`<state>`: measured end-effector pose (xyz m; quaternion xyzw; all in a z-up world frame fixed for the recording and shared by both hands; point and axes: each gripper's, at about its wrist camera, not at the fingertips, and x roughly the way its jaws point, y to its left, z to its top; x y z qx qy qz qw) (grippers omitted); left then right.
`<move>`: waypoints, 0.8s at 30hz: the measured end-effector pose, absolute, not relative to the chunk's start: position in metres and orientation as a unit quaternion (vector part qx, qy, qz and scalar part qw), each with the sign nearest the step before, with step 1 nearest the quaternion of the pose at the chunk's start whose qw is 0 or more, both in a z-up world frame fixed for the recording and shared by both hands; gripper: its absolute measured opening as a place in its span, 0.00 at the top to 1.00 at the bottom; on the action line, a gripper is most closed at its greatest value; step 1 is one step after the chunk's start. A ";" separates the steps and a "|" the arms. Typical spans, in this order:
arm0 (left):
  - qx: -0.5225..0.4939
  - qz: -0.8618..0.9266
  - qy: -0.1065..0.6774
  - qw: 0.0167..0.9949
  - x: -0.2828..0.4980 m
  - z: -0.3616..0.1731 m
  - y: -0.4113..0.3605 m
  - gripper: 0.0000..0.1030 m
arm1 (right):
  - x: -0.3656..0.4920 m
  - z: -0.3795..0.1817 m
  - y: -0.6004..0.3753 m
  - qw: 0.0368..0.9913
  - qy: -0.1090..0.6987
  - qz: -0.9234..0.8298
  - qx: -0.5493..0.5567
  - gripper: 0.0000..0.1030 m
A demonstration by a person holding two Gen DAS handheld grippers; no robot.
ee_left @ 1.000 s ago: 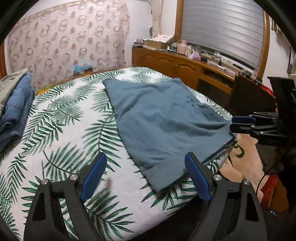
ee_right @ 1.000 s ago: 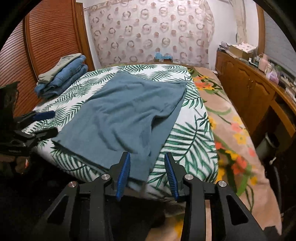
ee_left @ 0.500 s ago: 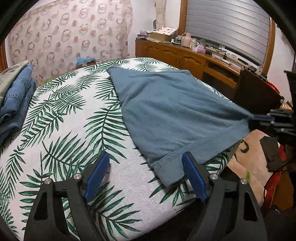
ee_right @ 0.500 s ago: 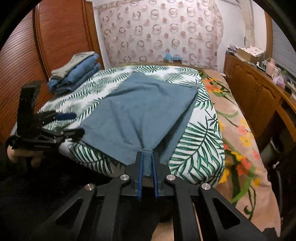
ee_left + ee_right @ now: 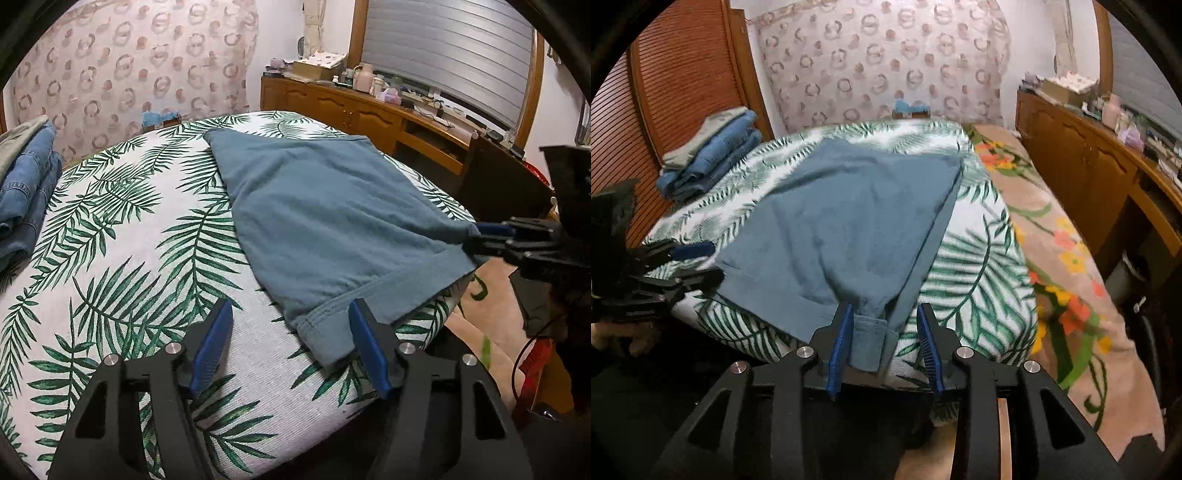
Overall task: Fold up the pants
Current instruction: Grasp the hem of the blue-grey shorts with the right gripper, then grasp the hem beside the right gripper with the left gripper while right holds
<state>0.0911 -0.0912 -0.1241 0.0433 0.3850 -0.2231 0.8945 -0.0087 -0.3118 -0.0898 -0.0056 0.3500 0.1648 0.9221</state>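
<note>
Your room was dim and evenly lit, with no glare or hard shadows. Both fisheye pictures bent strongly and went black at the corners. Ahead of your right tongs the bedspread point(image 5: 975, 266) was smeared by motion blur; ahead of the left tongs everything stayed sharp.

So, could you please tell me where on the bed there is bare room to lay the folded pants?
The widest free patch is the leaf-print cover between the teal pants and the stacked jeans. A narrower strip lies between the pants and the floral blanket. The near edge is crowded by the left gripper and the right gripper.
</note>
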 end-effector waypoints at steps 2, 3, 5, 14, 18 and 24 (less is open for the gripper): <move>0.043 -0.223 0.385 0.895 0.091 -0.124 -0.091 0.35 | -0.009 -0.091 -0.313 0.923 0.348 0.166 0.001 0.64; 0.042 -0.224 0.384 0.895 0.091 -0.124 -0.091 0.35 | -0.010 -0.091 -0.312 0.923 0.348 0.166 0.001 0.64; 0.042 -0.225 0.384 0.894 0.091 -0.125 -0.091 0.35 | -0.007 -0.093 -0.311 0.919 0.350 0.180 0.006 0.64; 0.045 -0.229 0.380 0.895 0.090 -0.125 -0.091 0.36 | -0.012 -0.086 -0.305 0.924 0.332 0.189 -0.009 0.89; 0.040 -0.241 0.380 0.892 0.088 -0.124 -0.091 0.45 | -0.014 -0.088 -0.305 0.928 0.321 0.187 -0.008 0.90; 0.027 -0.262 0.390 0.882 0.084 -0.122 -0.095 0.66 | -0.016 -0.091 -0.309 0.929 0.317 0.192 0.000 0.90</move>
